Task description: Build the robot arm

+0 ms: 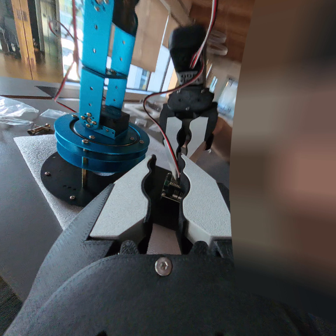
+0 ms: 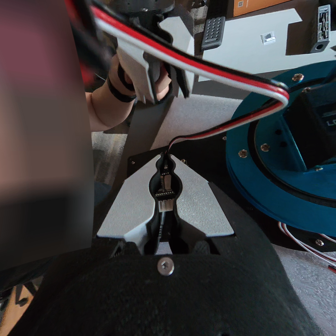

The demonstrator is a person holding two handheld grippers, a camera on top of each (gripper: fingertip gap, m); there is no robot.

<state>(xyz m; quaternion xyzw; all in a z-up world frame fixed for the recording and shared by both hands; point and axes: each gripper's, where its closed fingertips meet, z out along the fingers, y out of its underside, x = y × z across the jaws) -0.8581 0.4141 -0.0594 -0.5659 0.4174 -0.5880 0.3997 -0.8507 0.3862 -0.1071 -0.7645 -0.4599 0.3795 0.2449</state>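
The left gripper (image 1: 166, 160) stood with its jaws apart, straddling a small black circuit board (image 1: 172, 187) that lay on the black base plate (image 1: 60, 181) beside the blue turntable (image 1: 101, 143) of a small blue robot arm (image 1: 103, 60). A red, white and black servo cable (image 1: 171, 156) ran down into the board between the fingertips, seemingly plugged in there. The right gripper (image 2: 165, 156) had its jaws nearly together, pinching that cable (image 2: 181, 60) at its plug just above the board (image 2: 165, 183), apparently to steady or seat the connector. Foam sheet (image 1: 31, 145) cushioned the base plate, and a brass cross wrench (image 1: 39, 128) lay well left of the turntable.
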